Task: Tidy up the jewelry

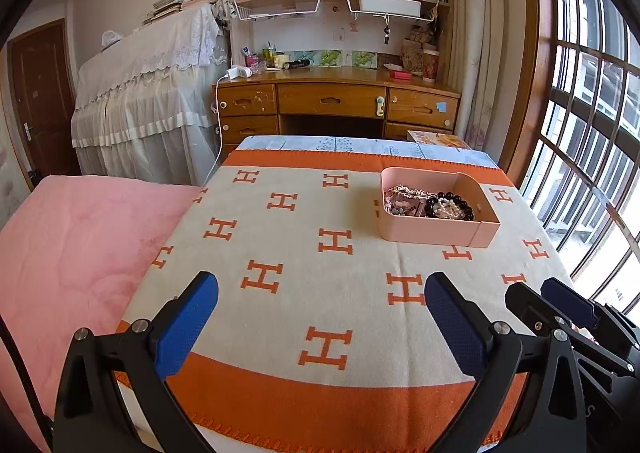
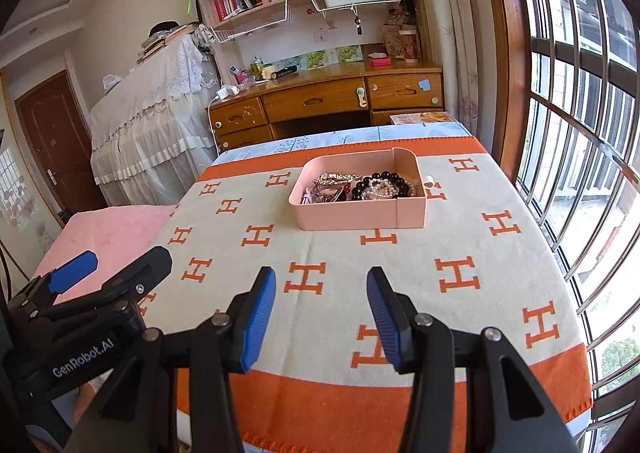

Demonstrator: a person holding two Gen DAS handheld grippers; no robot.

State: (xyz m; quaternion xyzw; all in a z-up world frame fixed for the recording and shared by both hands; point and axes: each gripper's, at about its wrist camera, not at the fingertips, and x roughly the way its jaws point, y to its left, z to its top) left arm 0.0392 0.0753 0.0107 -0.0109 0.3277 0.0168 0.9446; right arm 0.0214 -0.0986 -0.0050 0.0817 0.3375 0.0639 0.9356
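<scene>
A pink tray (image 1: 424,232) (image 2: 352,218) sits on the far right part of the orange-and-cream H-pattern blanket (image 1: 320,293) (image 2: 360,261). It holds a heap of jewelry: a black bead bracelet (image 1: 450,205) (image 2: 384,178), a pearl strand (image 2: 380,189) and a gold chain piece (image 1: 408,191) (image 2: 334,178). My left gripper (image 1: 322,293) is open and empty over the blanket's near part, well short of the tray. My right gripper (image 2: 322,289) is open and empty, also short of the tray. Each gripper shows at the other view's edge.
A pink quilt (image 1: 72,245) lies left of the blanket. A wooden desk (image 1: 336,97) with drawers and bookshelves stands behind the table. A lace-covered piece of furniture (image 1: 148,93) is at the back left. A barred window (image 1: 592,133) runs along the right.
</scene>
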